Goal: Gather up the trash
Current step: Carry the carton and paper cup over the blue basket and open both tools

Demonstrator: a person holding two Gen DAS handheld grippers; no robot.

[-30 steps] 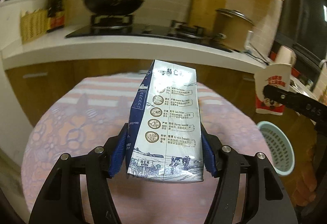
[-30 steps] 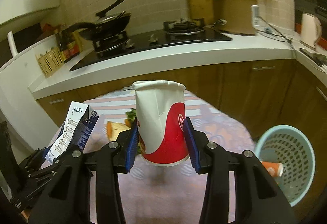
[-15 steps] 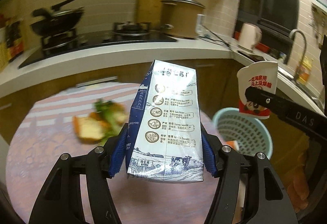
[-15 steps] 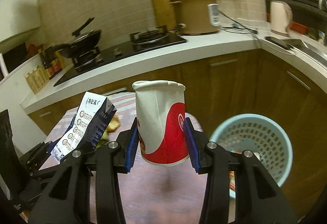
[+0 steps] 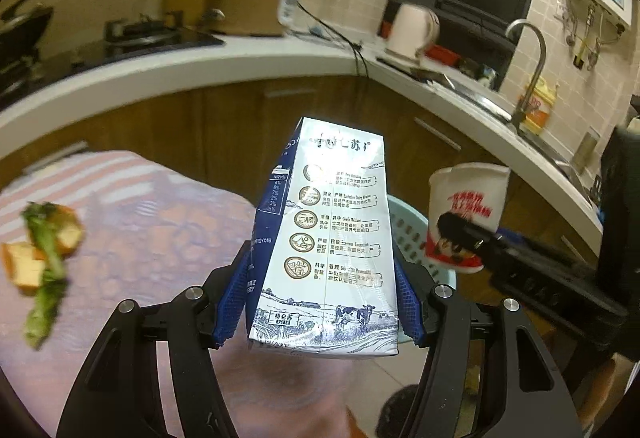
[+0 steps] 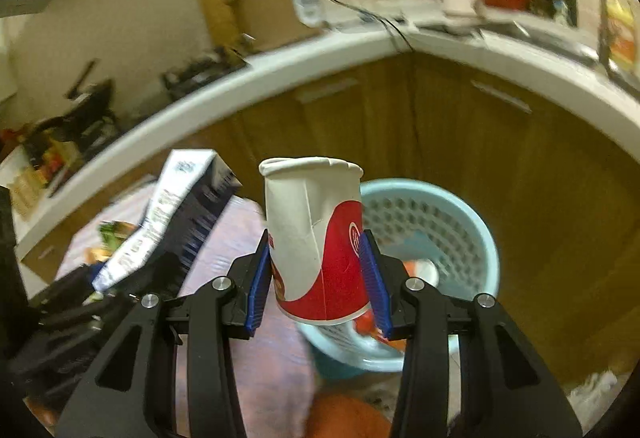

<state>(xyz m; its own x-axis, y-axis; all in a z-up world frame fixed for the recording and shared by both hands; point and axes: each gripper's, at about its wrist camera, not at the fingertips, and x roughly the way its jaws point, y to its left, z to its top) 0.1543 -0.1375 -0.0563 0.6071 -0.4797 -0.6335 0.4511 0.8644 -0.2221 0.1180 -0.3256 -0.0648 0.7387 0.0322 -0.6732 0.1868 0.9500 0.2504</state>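
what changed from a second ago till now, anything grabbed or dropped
Both tools swung away from the stove side toward the light blue basket, which now sits just behind the paper cup in the right wrist view. The food scraps slid to the left edge of the left view. Nothing was grabbed or dropped: the left tool still clamps the milk carton, and the right tool still clamps the cup.

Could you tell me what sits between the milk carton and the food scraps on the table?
Only bare patterned tablecloth separates the milk carton from the food scraps, in the left wrist view.
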